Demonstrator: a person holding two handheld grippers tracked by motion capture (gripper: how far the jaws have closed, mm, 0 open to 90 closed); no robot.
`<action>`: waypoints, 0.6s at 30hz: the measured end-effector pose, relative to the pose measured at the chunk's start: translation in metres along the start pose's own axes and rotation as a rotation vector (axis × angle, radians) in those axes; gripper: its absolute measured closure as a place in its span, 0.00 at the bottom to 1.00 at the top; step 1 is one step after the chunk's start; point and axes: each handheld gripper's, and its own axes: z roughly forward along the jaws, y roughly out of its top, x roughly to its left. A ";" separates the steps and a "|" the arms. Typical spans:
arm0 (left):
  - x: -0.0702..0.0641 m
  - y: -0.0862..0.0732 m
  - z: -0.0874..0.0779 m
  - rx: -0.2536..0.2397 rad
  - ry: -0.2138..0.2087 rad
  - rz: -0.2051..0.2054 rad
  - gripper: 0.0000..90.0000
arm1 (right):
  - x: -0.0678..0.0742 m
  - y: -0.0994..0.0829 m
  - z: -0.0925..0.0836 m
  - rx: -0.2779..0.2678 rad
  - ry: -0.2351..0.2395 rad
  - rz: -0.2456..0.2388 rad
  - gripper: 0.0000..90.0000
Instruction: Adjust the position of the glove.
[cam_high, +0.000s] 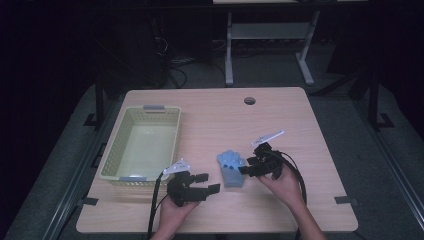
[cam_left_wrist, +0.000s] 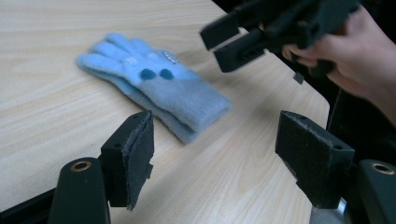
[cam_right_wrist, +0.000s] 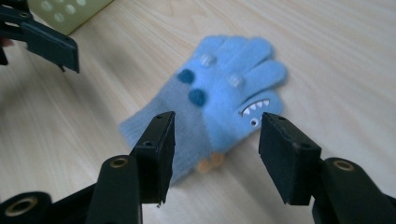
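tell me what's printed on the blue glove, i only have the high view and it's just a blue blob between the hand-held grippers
Observer: The blue glove has a little monster face near its thumb side: white teeth and one eye, plus two dark blue dots and some pale dots.
Operator: is the right hand-held gripper pinching it
Observer: No. In its own view the right hand-held gripper has its jaws apart, pads off the wool; the glove lies flat on the table beyond them.
Operator: and the left one
Observer: The left hand-held gripper is open too, short of the glove's grey cuff end, with bare wood between its jaws.
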 end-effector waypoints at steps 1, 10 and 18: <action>0.001 0.002 0.001 0.003 0.003 -0.013 0.31 | 0.000 -0.003 0.000 -0.008 0.010 0.035 0.50; 0.010 0.015 0.025 0.056 0.032 -0.158 0.31 | -0.006 -0.019 0.002 -0.072 0.066 0.196 0.46; 0.016 0.016 0.042 0.074 0.057 -0.240 0.32 | -0.014 -0.032 0.009 -0.118 0.122 0.305 0.47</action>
